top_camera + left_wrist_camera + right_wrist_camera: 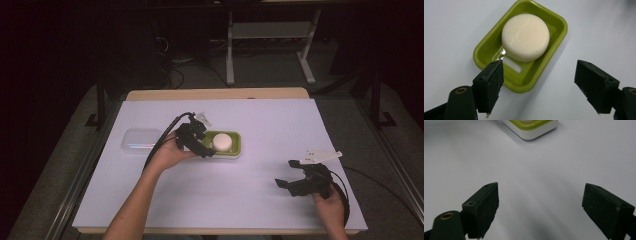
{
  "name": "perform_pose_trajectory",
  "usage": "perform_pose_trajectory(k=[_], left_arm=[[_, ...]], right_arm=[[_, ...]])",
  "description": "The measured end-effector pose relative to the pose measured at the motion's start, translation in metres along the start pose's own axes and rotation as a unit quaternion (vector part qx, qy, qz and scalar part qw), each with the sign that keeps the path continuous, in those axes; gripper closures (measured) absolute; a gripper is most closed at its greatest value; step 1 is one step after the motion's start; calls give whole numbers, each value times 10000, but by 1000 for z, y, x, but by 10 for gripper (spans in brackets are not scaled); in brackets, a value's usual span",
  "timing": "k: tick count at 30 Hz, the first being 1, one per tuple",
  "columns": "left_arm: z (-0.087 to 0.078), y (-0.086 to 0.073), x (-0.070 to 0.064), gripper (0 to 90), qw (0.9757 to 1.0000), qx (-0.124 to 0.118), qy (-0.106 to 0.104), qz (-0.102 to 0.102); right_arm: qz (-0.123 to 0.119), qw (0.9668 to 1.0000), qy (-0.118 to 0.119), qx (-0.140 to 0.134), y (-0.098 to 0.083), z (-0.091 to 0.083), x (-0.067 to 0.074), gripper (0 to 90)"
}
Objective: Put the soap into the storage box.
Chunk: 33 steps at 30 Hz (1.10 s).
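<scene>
White paper covers the surface (250,200), with dark floor and desk legs beyond its far edge. Left of centre lies the green soap dish (237,148), long axis running left to right, with a clear lid (140,140) well to its left. Its round white soap (525,37) sits centred. The left gripper (539,85) hovers at the dish's left end, jaws spread; the right gripper (295,182) rests near right, jaws released

bare white sheet (240,190) lies open from 4 through 8 o'clock of the green tray (236,148). the soap (222,142) occupies the tray centre. a clear lid (141,139) blocks the 9 o'clock side, well apart. the left gripper (202,145) crowds the tray's 8 o'clock corner.
</scene>
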<state>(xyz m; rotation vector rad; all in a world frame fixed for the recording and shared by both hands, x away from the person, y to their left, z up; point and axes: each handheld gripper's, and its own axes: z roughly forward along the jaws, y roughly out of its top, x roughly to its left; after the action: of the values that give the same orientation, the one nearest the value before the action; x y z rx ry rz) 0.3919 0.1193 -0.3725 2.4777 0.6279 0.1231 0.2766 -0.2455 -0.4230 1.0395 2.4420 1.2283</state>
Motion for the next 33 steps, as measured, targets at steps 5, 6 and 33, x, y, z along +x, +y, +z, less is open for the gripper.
perform_pose_trajectory(k=[5, 6, 33], left_arm=[[-6, -13, -6, 232, 10000, -67, -15, 2], [-7, -15, -7, 232, 10000, -73, -3, 17], [-36, -77, -19, 198, 9994, -332, 36, -66]], right_arm=[[-19, 10000, -23, 37, 0, 1, 1, 131], [-29, 10000, -32, 40, 0, 2, 1, 131], [41, 9999, -58, 133, -3, 3, -3, 132]])
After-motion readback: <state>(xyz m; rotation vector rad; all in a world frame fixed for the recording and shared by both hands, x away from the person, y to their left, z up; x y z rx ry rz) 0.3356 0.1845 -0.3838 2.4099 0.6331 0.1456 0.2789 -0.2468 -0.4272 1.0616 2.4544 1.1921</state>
